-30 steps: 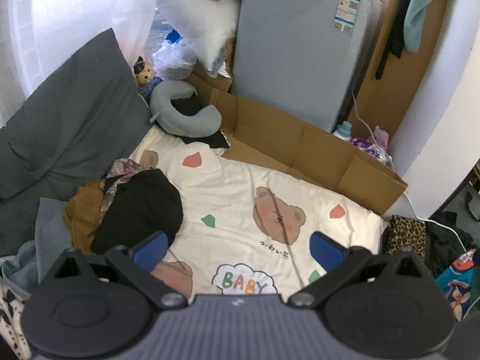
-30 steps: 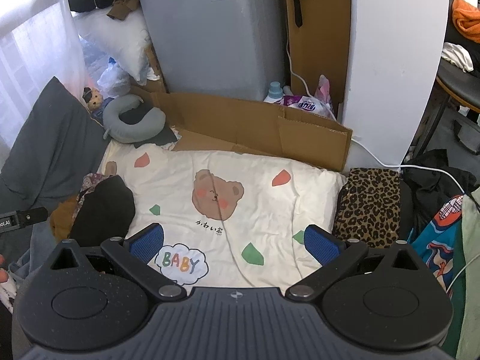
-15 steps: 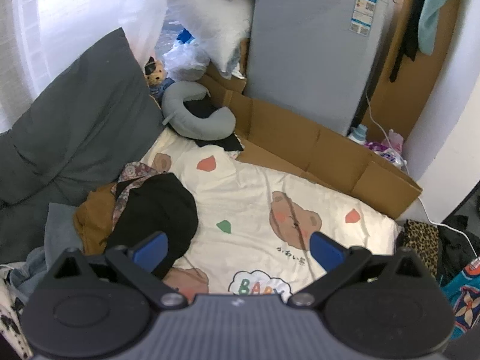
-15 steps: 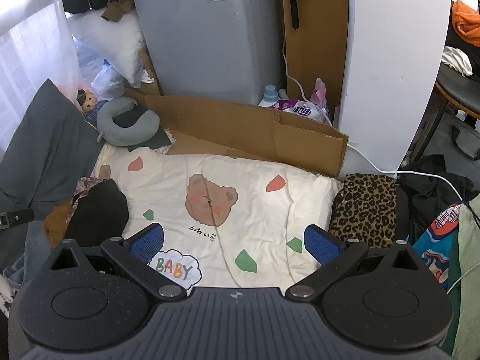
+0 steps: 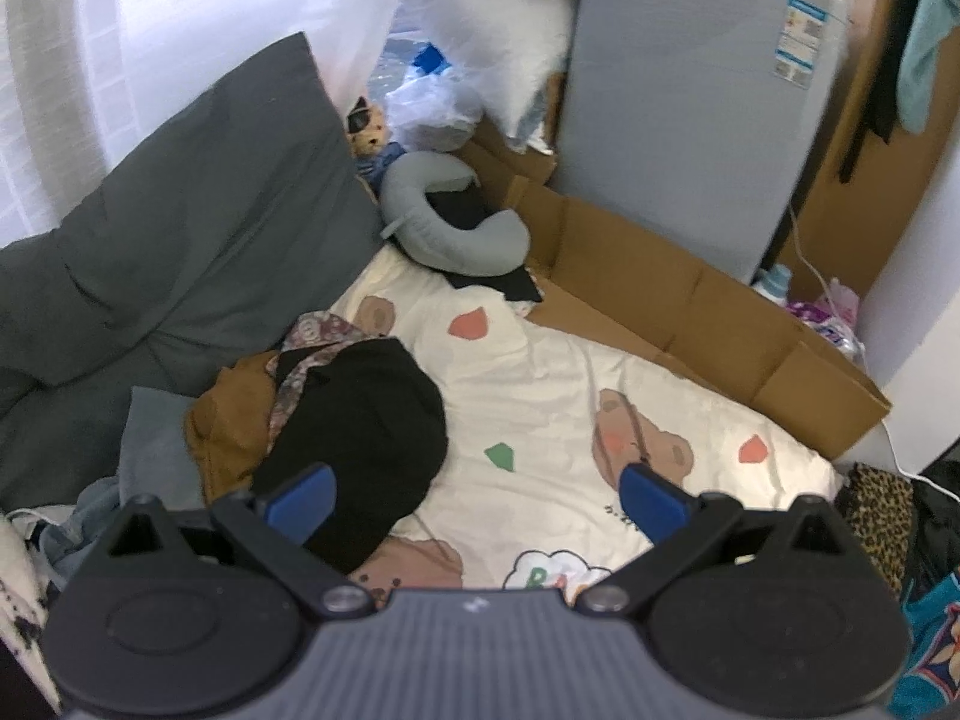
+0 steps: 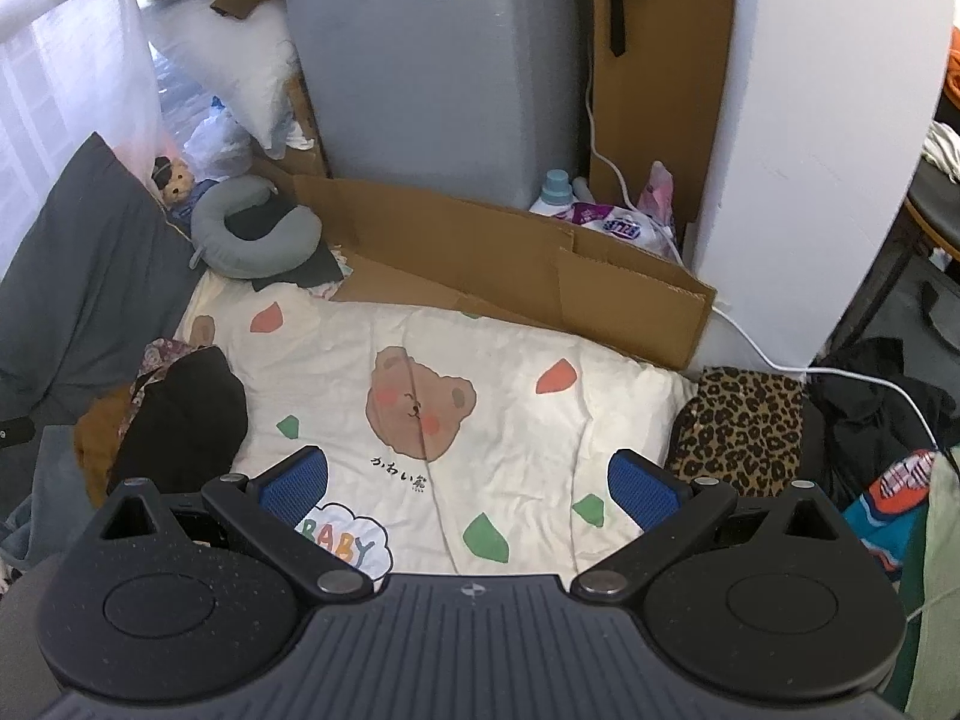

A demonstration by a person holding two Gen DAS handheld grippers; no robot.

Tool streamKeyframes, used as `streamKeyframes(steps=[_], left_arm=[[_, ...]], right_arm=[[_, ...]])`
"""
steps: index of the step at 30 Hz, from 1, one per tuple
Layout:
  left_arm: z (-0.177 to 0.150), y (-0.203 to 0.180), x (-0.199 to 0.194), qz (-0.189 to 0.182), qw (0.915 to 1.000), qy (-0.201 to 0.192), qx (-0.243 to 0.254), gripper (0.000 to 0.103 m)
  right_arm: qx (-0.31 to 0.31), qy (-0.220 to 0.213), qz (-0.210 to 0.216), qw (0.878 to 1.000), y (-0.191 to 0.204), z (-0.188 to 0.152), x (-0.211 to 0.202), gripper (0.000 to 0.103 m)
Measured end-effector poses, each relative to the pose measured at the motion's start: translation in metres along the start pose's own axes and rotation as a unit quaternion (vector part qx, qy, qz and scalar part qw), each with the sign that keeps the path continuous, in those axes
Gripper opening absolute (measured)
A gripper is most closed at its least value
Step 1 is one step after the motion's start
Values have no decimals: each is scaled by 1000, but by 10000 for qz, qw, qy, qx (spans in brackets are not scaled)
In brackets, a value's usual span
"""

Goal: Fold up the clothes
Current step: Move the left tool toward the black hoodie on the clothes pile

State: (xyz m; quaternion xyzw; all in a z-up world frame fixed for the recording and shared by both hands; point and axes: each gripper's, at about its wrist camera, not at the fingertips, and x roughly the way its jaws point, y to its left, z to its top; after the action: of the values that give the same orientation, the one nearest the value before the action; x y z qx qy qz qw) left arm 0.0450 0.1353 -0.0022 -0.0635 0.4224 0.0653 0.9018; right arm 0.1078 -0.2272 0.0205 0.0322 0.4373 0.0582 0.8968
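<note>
**Left wrist and right wrist views: both grippers above a bed, clothes unfolded**

Left gripper (image 5: 474, 501) hangs over the cream bear-print quilt (image 5: 540, 396), jaws spread wide and empty. Clothes pile (image 5: 336, 420), a black garment on brown and patterned ones, lies heaped at the quilt's left edge against a grey cushion (image 5: 180, 228); its near edge sits just behind the left finger. Right gripper (image 6: 468, 489), jaws likewise wide apart and empty, faces the quilt's middle, with the same pile (image 6: 174, 414) to its left and a leopard-print cloth (image 6: 744, 426) to its right. Flattened cardboard (image 6: 498, 264) borders the quilt's far side.

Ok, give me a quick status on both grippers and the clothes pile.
Left gripper open, empty. Right gripper open, empty. Clothes pile unfolded, at the bear blanket's left edge. Nothing in the way.
</note>
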Motion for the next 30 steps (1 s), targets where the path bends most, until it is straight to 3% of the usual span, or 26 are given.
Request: streamKeyframes(steps=[15, 30], left_arm=[[-1, 39, 39, 278, 9996, 74, -52, 102], [-4, 63, 87, 226, 9993, 288, -106, 100]], right_arm=[[-43, 187, 328, 9993, 11, 12, 42, 103], [-175, 129, 466, 9987, 17, 33, 73, 103]])
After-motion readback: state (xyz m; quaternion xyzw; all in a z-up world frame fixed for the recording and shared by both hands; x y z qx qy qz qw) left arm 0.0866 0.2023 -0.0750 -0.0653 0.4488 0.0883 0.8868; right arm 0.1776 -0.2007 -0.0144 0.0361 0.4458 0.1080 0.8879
